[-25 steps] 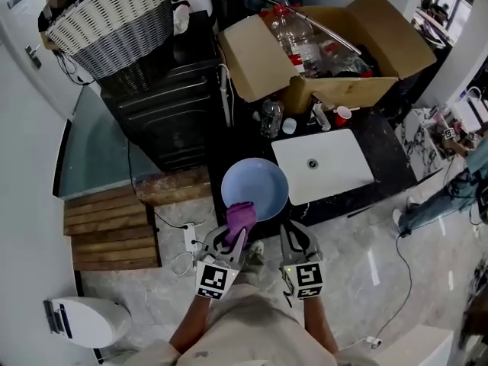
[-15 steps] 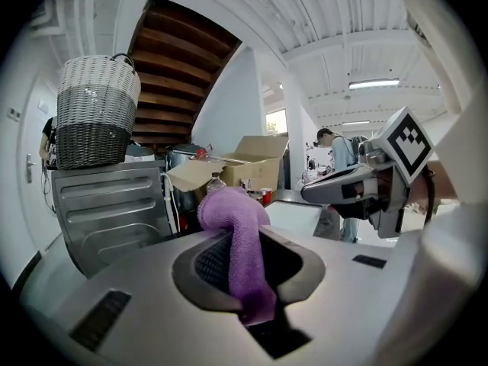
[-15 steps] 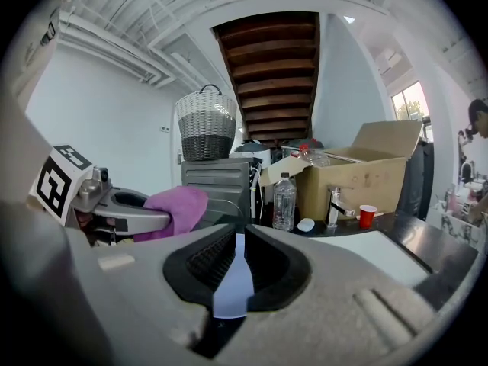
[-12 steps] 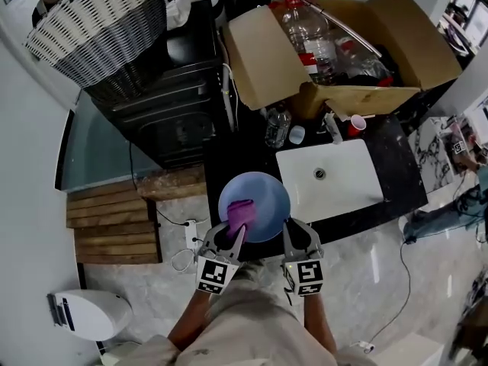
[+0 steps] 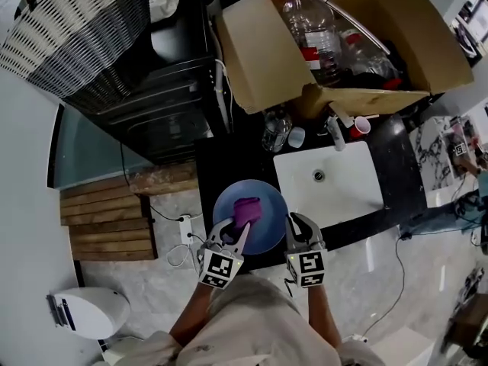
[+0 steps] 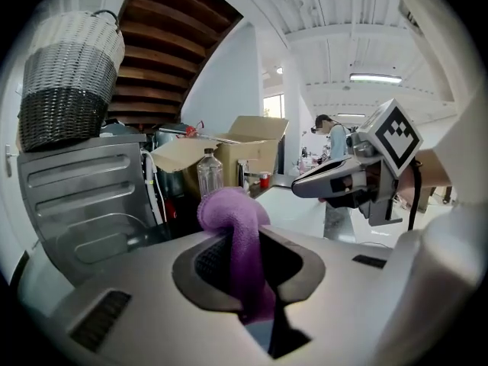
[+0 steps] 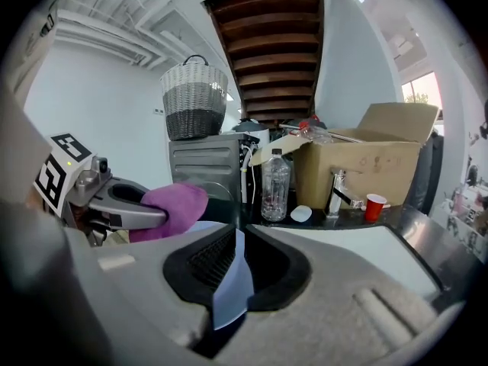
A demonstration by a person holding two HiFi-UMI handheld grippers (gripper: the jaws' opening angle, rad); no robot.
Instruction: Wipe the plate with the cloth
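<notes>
**Plate** [image 5: 271, 212]: pale blue, rigid, smooth; probably light, slippery and breakable. Best held by the rim. Sits just left of the sink [image 5: 328, 181], with its rim pinched in the closed right tongs [image 5: 299, 229].

**Cloth** [image 5: 245, 210]: purple, soft, limp. Bunched in the closed left tongs [image 5: 231, 235], over the plate's face.

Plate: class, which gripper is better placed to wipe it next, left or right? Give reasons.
Left. The left gripper is shut on the purple cloth, which lies over the plate; the right gripper is clamped on the plate's rim, steadying it.
</notes>
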